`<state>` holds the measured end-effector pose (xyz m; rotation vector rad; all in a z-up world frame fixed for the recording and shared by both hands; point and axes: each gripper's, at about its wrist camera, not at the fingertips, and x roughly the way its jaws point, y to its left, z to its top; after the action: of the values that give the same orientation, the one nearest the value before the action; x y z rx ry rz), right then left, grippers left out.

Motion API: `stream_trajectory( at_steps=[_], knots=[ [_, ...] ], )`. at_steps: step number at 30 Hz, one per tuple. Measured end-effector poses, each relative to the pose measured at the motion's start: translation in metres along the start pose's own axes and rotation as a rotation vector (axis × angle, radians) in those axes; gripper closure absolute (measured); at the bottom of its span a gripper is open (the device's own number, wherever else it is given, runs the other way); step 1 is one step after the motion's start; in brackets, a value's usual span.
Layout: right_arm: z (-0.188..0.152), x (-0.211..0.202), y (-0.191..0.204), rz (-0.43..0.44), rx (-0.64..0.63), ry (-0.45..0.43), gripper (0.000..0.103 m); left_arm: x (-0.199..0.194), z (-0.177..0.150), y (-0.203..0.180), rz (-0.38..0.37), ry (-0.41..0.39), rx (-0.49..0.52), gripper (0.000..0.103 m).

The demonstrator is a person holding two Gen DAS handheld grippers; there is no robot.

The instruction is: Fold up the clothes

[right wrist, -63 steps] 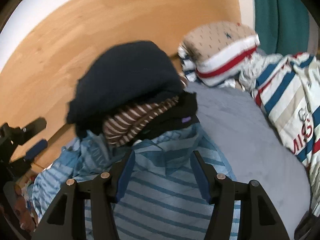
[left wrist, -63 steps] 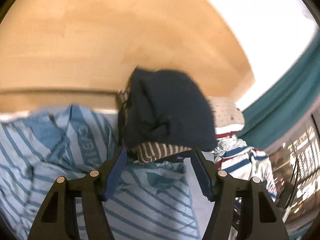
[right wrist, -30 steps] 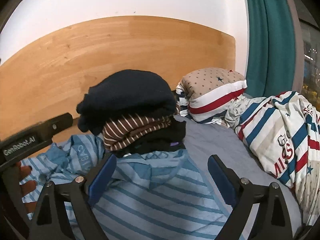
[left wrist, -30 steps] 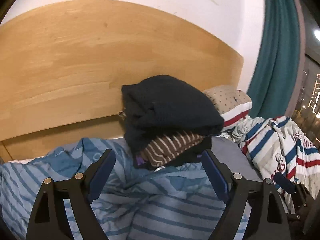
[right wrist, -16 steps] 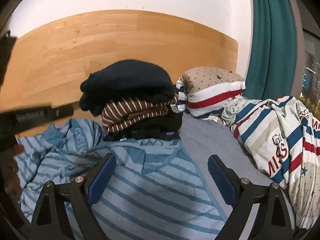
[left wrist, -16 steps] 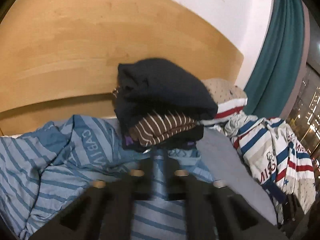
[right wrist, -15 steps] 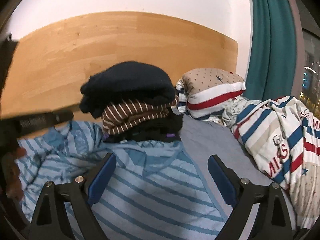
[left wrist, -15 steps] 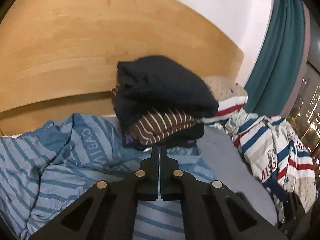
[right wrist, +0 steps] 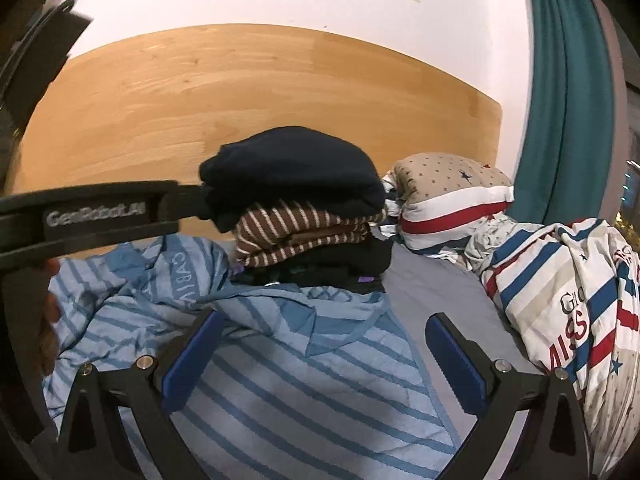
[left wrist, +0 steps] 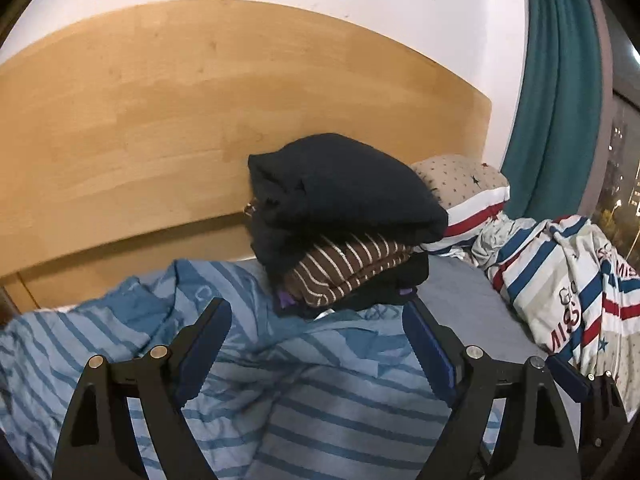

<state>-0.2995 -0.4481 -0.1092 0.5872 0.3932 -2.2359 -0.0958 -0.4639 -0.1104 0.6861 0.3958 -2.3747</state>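
Directly ahead of both tools, a blue striped shirt (left wrist: 304,396) lies rumpled and spread on the bed (right wrist: 440,292), its collar end toward a stack of folded clothes (left wrist: 344,224) that stands against the wooden headboard (left wrist: 160,128). That stack has a dark navy garment on top, a brown one with pale stripes under it, and black cloth at the bottom.

On the left gripper (left wrist: 316,336) the fingers (left wrist: 208,340) are spreading apart, with nothing pinched between them; the shirt's crumpled upper part lies below and between the tips, and whether they touch the cloth cannot be told. The right gripper (right wrist: 320,344) is likewise spreading its fingers (right wrist: 452,356), hovering over the shirt's V-neck collar, with no cloth clamped.

From the right wrist view, the left tool's black body, lettered "GenRobot.AI", crosses the left edge, with a hand (right wrist: 50,320) wrapped on its grip.

Right of the stack sit a star-print pillow (right wrist: 452,188) and a striped duvet (right wrist: 576,304), bunched near a teal curtain (right wrist: 564,92).
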Motion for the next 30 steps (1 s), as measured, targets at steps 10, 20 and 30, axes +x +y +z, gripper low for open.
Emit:
stream_trajectory(
  at_steps=[10, 20, 30],
  knots=[
    [0.036, -0.02, -0.001, 0.05, 0.034, 0.042, 0.0, -0.011, 0.02, -0.001, -0.02, 0.083, 0.027, 0.0],
    [0.049, -0.009, -0.006, -0.004, 0.038, 0.079, 0.0, -0.008, 0.033, 0.014, -0.017, 0.113, 0.0, 0.0],
    [0.044, -0.001, -0.013, 0.013, 0.095, 0.109, 0.0, -0.006, 0.028, 0.016, -0.016, 0.109, 0.006, 0.0]
  ],
)
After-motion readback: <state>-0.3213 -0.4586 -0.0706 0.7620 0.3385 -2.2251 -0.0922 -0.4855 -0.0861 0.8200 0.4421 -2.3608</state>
